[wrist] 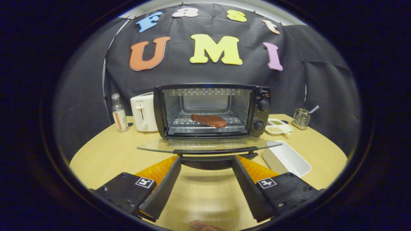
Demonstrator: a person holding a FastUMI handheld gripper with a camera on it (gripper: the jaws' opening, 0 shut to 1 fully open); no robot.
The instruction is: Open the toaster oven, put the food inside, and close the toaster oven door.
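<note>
Spread tongs [205, 158] flank the lowered door's handle [215, 150]; steak [209, 120] lies crosswise inside.

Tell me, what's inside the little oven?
Inside the toaster oven a reddish piece of meat lies on the wire rack. Under the rack is hidden. The hand-held gripper is open by the lowered door.

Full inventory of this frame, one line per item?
oven: 1, black, table centre, glass door folded down flat
steak: 1, reddish brown, on the oven rack
toaster: 1, white, left of oven
bottle: 1, clear, left of toaster
dish: 1, white, divided, right of oven
caddy: 1, metal, beyond dish
tray: 1, white, right of door
table: 1, light wood
gripper: 1, fingers open, tips at the door handle
</note>
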